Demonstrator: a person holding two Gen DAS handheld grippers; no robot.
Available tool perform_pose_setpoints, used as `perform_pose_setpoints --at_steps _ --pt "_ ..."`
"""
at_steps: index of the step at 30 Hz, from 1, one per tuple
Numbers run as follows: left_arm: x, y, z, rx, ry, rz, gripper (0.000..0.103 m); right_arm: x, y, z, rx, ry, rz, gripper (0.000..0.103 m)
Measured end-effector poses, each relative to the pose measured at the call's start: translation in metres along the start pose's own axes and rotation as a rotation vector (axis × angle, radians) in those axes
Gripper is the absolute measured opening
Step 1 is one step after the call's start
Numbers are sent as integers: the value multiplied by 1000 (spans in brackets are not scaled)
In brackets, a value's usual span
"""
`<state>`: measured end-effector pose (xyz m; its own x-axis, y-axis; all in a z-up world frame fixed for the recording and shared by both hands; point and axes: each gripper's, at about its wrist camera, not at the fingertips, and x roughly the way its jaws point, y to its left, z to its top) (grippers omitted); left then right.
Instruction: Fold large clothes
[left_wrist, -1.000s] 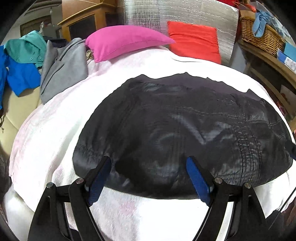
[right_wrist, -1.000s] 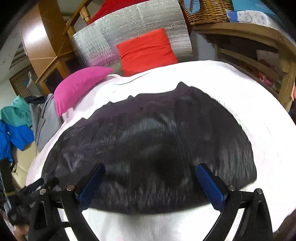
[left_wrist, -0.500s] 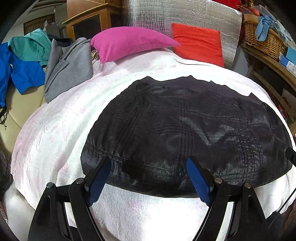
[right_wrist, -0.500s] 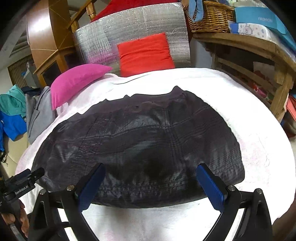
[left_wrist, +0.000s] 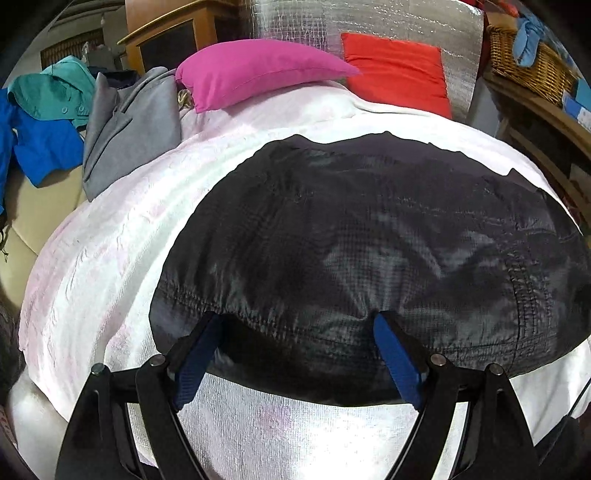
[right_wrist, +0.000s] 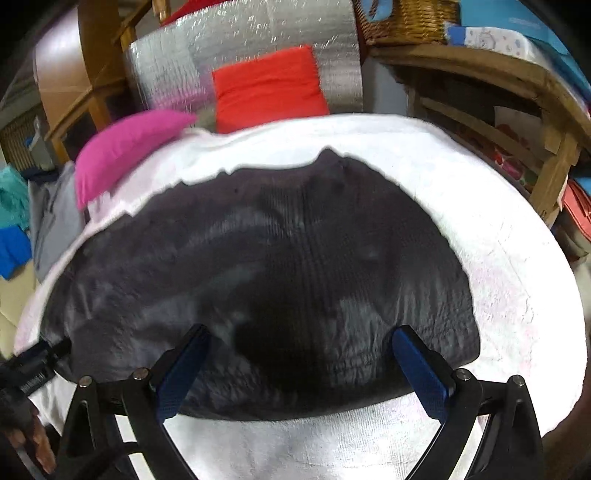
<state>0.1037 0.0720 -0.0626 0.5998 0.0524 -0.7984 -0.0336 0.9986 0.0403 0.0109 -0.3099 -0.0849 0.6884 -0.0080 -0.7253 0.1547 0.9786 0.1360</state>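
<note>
A bed (left_wrist: 110, 258) covered by a white, faintly pink-mottled towelling spread fills both views. Spread flat on it lies the black garment (left_wrist: 369, 240) (right_wrist: 277, 266), a thin, slightly shiny fabric with a fine check weave, a stitched hem along its near edge and a stitched seam running up its right part; its far edge shows an uneven outline with a small peak. It lies in one dark, wide slab with shallow wrinkles.

At the head of the bed a silver foil panel (left_wrist: 369, 22) stands upright, a red cushion (left_wrist: 395, 70) leaning against it and a magenta pillow (left_wrist: 258, 70) beside that. A grey garment (left_wrist: 129, 125), a blue one (left_wrist: 40, 147) and a teal one (left_wrist: 48, 92) are heaped at the left. On the wooden shelf unit (right_wrist: 480, 74) to the right sits a wicker basket (left_wrist: 528, 70) with a light blue cloth (left_wrist: 526, 29) hanging over its rim.

The left hand-held gripper (left_wrist: 295, 325) has its blue-padded fingers wide apart, the tips over the garment's near hem, nothing clamped. The right hand-held gripper (right_wrist: 301, 336) is likewise spread wide over the near hem, gripping nothing; this view is motion-blurred.
</note>
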Motion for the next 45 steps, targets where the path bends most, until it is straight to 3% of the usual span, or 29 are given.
perform_pose_setpoints --at_steps 5,16,22,30,34,45 --pt "1 0 0 7 0 1 85 25 0 -8 -24 77 -26 101" --pt "-15 5 4 -20 -32 21 85 -27 18 6 -28 -62 38 101" --pt "-3 10 -2 -30 21 22 85 11 9 -13 -12 59 8 100" --pt "-1 11 -3 -24 22 31 85 -4 8 -6 -7 -2 28 101" --pt "-1 12 -2 -26 30 30 85 17 5 -12 -17 73 11 101" --pt "-52 1 5 -10 -58 11 85 -73 35 3 -69 -130 65 101"
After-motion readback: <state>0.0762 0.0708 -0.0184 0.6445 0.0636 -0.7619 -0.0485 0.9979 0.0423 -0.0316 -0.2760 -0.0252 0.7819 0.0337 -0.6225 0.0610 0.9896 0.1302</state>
